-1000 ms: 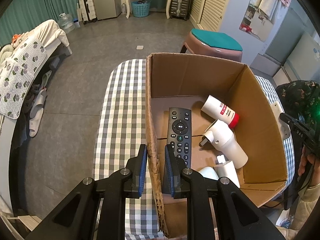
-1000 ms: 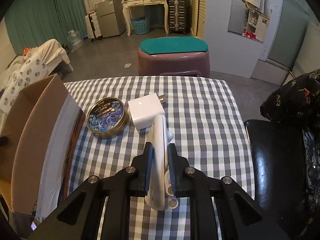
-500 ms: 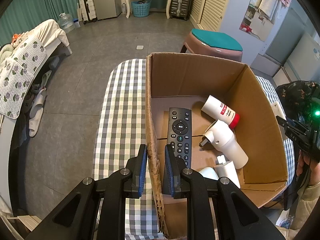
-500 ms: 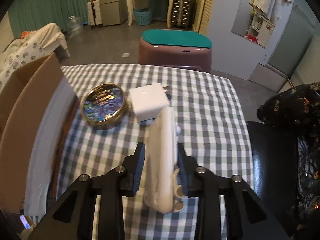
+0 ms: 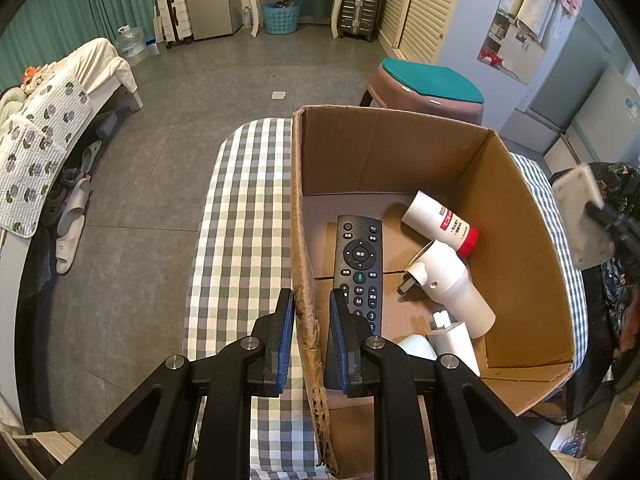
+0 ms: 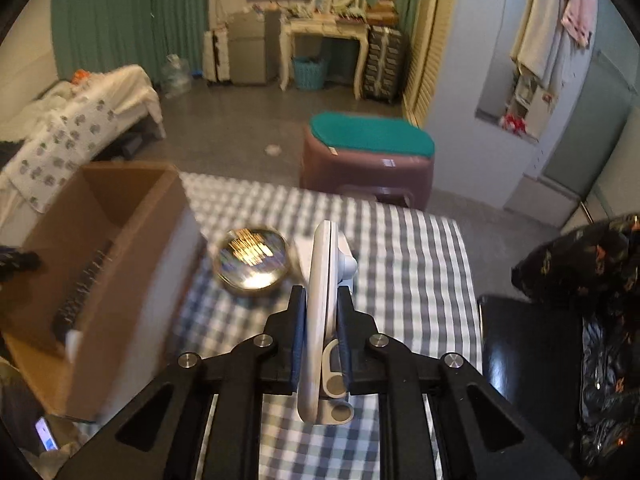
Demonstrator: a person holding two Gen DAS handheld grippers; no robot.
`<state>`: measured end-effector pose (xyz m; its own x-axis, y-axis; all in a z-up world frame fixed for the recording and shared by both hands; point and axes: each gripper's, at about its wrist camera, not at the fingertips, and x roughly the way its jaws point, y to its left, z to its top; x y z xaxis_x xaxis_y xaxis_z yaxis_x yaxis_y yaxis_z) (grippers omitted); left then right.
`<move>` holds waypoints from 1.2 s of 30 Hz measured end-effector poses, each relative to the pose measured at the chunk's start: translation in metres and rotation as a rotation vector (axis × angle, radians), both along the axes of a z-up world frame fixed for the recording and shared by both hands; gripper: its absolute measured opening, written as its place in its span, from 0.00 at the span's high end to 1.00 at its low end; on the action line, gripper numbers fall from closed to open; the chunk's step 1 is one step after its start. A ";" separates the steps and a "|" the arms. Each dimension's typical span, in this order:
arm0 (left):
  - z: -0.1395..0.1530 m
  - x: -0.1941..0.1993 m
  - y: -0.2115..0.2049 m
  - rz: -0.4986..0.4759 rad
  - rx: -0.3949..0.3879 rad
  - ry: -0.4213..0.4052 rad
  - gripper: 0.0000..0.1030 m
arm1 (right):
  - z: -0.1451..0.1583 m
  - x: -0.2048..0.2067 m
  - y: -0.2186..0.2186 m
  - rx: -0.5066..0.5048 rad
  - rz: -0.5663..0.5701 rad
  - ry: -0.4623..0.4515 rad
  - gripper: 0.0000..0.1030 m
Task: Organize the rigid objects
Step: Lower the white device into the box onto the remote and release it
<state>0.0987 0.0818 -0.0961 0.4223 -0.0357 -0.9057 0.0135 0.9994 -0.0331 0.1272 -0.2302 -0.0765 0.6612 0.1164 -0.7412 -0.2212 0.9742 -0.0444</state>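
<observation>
- The right tongs [image 6: 322, 330] are closed on a flat white gadget [image 6: 320, 280], held on edge with its long axis running forward along the fingers; it is lifted clear of the table [image 6: 420, 264].
- The left tongs [image 5: 308, 340] straddle the box's [image 5: 400, 152] near-left wall, one finger outside and one inside. The pads look close to the cardboard, but whether they truly pinch it I cannot tell.
- The relation that counts — in the right view the box lies to the left of the held gadget, its open top facing up. In the left view the gadget shows blurred beyond the box's right wall. My guess is the next move carries it leftward over that wall, and the right tongs alone can do it, since the left pair seems busy steadying the box.
- Inside the box, counted: one black remote [image 5: 360, 264] lying lengthwise by the left wall, one white tube [image 5: 440, 224] with a red cap, one white cylinder [image 5: 452, 288], one white adapter [image 5: 454, 338], and one more white thing partly hidden behind the tongs.
- Still on the table past the gadget: one round tin [image 6: 252, 260], and just beside it a white block [image 6: 302, 250], mostly hidden and blurred — so two items left out, by my reckoning.
</observation>
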 end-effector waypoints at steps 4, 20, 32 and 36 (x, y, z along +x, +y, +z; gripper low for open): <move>0.000 0.000 0.000 0.003 -0.006 0.000 0.81 | 0.042 -0.007 0.031 0.031 0.099 -0.085 0.86; 0.000 0.004 0.005 0.002 -0.021 -0.002 0.81 | 0.005 0.007 0.185 0.114 0.421 0.055 0.86; -0.002 0.003 0.005 0.005 -0.021 -0.002 0.81 | -0.024 0.009 0.185 0.099 0.431 0.105 0.86; -0.002 0.003 0.006 0.009 -0.025 0.000 0.81 | -0.016 0.002 0.177 0.113 0.426 0.067 0.86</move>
<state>0.1013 0.0883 -0.0982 0.4232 -0.0544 -0.9044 0.0049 0.9983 -0.0578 0.1294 -0.0535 -0.0921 0.4876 0.4508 -0.7477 -0.6031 0.7932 0.0850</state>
